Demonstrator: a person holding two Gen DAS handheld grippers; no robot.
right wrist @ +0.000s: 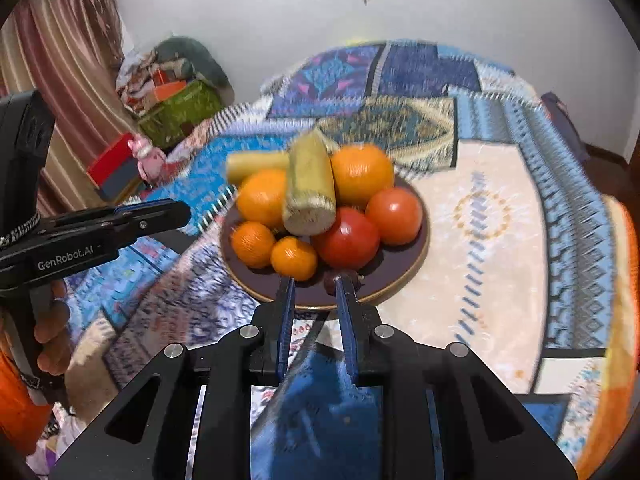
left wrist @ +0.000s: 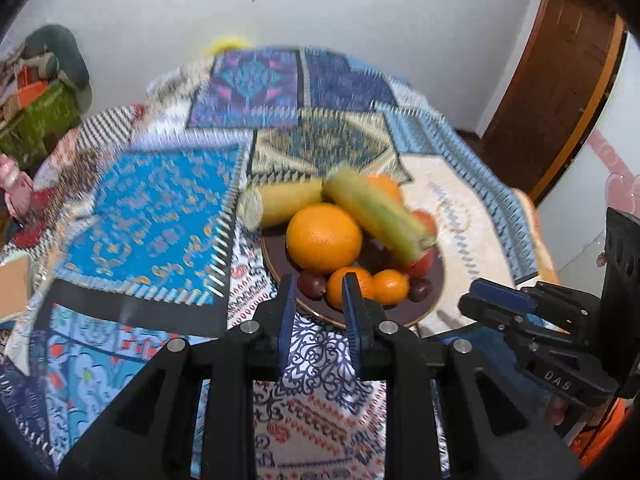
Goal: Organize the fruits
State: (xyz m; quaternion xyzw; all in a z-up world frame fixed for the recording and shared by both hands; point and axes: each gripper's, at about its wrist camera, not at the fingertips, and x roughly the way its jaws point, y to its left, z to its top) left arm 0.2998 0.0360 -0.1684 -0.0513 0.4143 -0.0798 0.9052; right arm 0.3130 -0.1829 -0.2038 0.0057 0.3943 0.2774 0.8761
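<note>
Plate [right wrist: 404,276]: dark, gold-rimmed, on patchwork cloth [left wrist: 160,208]; the landmark, everything else placed rel. to it.
Fruit on plate: all fruit in view sits on it, heaped. Two big oranges [right wrist: 362,174] mid/rear; two small mandarins [right wrist: 294,258] at near-left rim; two tomatoes [right wrist: 346,238] near-right; small dark plums [left wrist: 312,283] at the near rim.
Cane-like pieces: two yellow-green cut stalks [right wrist: 310,184]; one rides on top of the oranges, tilted, cut end toward cams; other lies at plate's rear-left, poking over the rim. Prob. stacked on top because too long for the plate floor. Exact kind: can't tell, blurred.
L gripper [left wrist: 318,292]: just short of plate's near rim, aimed at mandarins. Jaws parted, narrow gap, nothing between them; released. Seen also from R cam at plate's left, low over cloth.
R gripper [right wrist: 314,292]: tips over plate's near rim, right beside a plum. Jaws parted, empty, no grasp.
Hands: fingers [right wrist: 52,320] wrapped on L tool's handle.
Why so: both tools converge on plate's near edge, where the small loose fruit sits and is easiest to reach.
Stage: ambiguous. Pile fits fruit gathered onto the plate, or fruit waiting to be sorted off it. Pics don't settle which.
Risk: top stalk looks loosely balanced; a nudge to the oranges could roll it.
</note>
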